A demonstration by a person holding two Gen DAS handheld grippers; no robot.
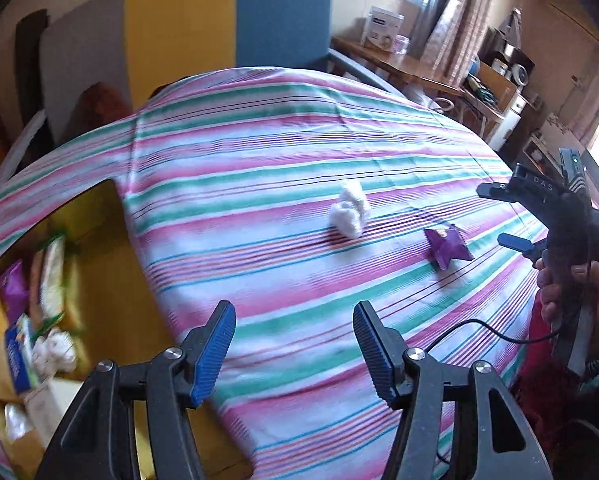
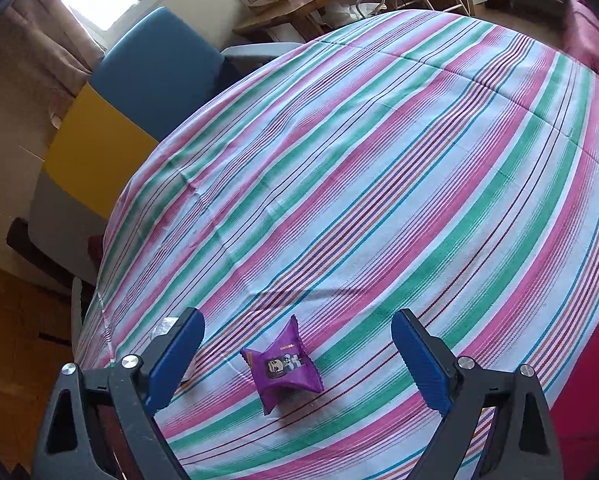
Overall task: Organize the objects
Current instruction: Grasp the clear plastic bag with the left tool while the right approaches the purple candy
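Two items remain loose on the striped cloth (image 2: 379,160) that covers the table. The purple snack packet (image 2: 285,364) lies flat near the front edge, directly ahead of the right gripper (image 2: 299,364) and between the lines of its two fingers, but not touched by either. The white crumpled wad (image 1: 349,208) lies just beside the packet, farther in on the cloth, and nothing touches it.

Right gripper: fingers wide apart, nothing held, angled down toward the packet. Left gripper (image 1: 293,354): fingers apart, nothing held, positioned over the cloth close to the box edge.

The yellow box (image 1: 99,248) stands at the left side of the table. It already contains several items: a purple packet, a green-and-white packet, a blue carton, white wads and yellow pieces. Exact count cannot be determined; that part of the picture is blurred.

Judged status: most of the sorting is complete. Remaining work: pick up the purple packet, then the white wad, and place both in the box. The right gripper is best placed for the packet.
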